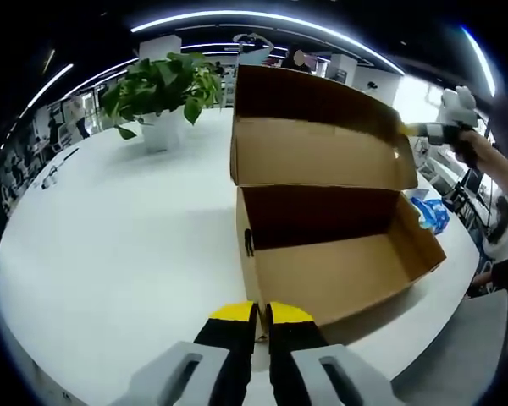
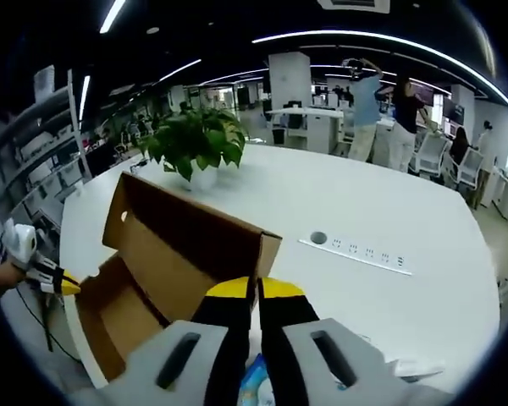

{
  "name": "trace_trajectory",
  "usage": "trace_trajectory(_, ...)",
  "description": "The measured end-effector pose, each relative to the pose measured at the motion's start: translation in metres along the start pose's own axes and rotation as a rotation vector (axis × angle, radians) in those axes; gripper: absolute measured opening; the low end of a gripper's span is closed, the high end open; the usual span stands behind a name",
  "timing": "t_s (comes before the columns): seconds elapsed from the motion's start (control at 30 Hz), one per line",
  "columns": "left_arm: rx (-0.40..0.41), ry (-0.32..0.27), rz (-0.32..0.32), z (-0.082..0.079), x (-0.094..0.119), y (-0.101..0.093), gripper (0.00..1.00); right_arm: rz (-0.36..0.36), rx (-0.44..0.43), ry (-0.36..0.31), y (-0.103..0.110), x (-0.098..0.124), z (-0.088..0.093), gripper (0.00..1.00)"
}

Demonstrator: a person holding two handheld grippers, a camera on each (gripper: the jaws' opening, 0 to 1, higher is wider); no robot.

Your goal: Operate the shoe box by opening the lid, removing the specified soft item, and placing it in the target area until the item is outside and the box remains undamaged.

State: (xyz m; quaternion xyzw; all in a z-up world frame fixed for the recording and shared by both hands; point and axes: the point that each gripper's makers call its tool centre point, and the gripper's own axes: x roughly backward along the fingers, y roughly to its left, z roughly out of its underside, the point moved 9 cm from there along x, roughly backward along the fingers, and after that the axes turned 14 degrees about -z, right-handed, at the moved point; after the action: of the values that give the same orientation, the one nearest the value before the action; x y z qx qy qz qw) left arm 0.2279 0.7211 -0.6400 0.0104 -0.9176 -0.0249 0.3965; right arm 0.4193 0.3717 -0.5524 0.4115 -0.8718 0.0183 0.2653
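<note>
Left gripper (image 1: pixel 261 315) jaws nearly shut, gripping nothing, at the shoe box's (image 1: pixel 339 271) near edge. Box sits lid-up on my white table (image 1: pixel 127 245), plant (image 1: pixel 161 85) beyond it. Right gripper (image 2: pixel 256 292) pinched closed beside the box; blue soft item (image 2: pixel 256 385) just below its jaws, outside the box.

Raised lid (image 1: pixel 322 135) blocks the shoe box (image 1: pixel 339 254) rear; table (image 1: pixel 127 245) beside it lies bare

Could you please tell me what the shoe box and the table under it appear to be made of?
The shoe box looks like plain brown cardboard, matte, with folded flaps and raw edges. The table seems a smooth white laminate or painted top, faintly glossy; its core cannot be told.
</note>
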Motion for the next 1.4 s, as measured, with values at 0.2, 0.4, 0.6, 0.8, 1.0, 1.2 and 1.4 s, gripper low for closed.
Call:
trace_trajectory(0.2,-0.006,-0.001,-0.001,0.000,0.000,0.000,0.04,-0.001,0.041,-0.027,0.013,0.012,0.004,0.00)
trace_trajectory(0.4,-0.007,-0.004,0.002,0.001,0.000,0.000,0.04,-0.010,0.044,-0.050,0.024,0.023,0.010,0.00)
trace_trajectory(0.6,-0.009,-0.007,0.005,0.001,0.001,0.000,0.04,-0.013,0.044,-0.073,0.036,0.032,0.017,0.01)
trace_trajectory(0.8,-0.006,-0.014,0.008,0.002,0.002,0.000,0.04,-0.008,0.067,-0.093,0.046,0.038,0.025,0.01)
trace_trajectory(1.0,-0.012,-0.016,0.006,0.002,0.002,-0.001,0.04,-0.005,0.071,-0.106,0.052,0.043,0.032,0.01)
trace_trajectory(1.2,-0.006,-0.017,0.006,0.002,0.002,0.000,0.05,-0.014,0.052,-0.114,0.060,0.049,0.040,0.01)
trace_trajectory(1.4,-0.005,-0.018,0.004,0.002,0.002,-0.001,0.05,-0.023,0.022,-0.119,0.068,0.055,0.049,0.02)
